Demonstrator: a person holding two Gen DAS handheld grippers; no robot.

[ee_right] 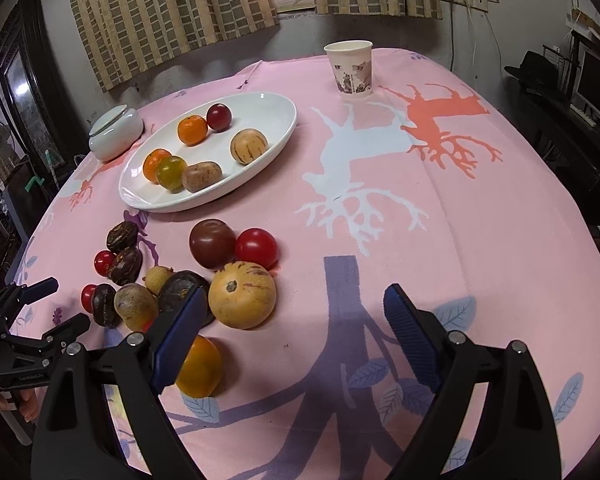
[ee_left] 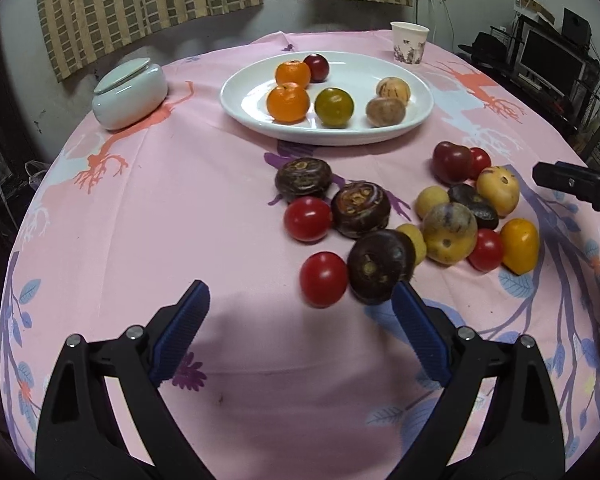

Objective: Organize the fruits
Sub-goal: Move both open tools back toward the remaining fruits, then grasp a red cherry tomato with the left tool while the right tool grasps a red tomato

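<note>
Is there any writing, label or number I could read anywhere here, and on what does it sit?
None can be read.
Paper cup: a printed picture with small marks, too blurred to read.
Right gripper seen from the left wrist view: pale marks at the frame's edge, cut off and unreadable.
Left gripper seen from the right wrist view: faint embossed lettering low on its body, too small to read.

A white oval plate (ee_left: 260,114) on the pink cloth holds six fruits: two oranges (ee_left: 288,102), a dark red plum-like one (ee_left: 316,67), a green-yellow tomato (ee_left: 334,107) and two tan striped ones (ee_left: 385,111). In front lies a loose heap (ee_left: 400,224): red tomatoes, dark brown rounds, perhaps water chestnuts, yellow melons, all touching.
</note>
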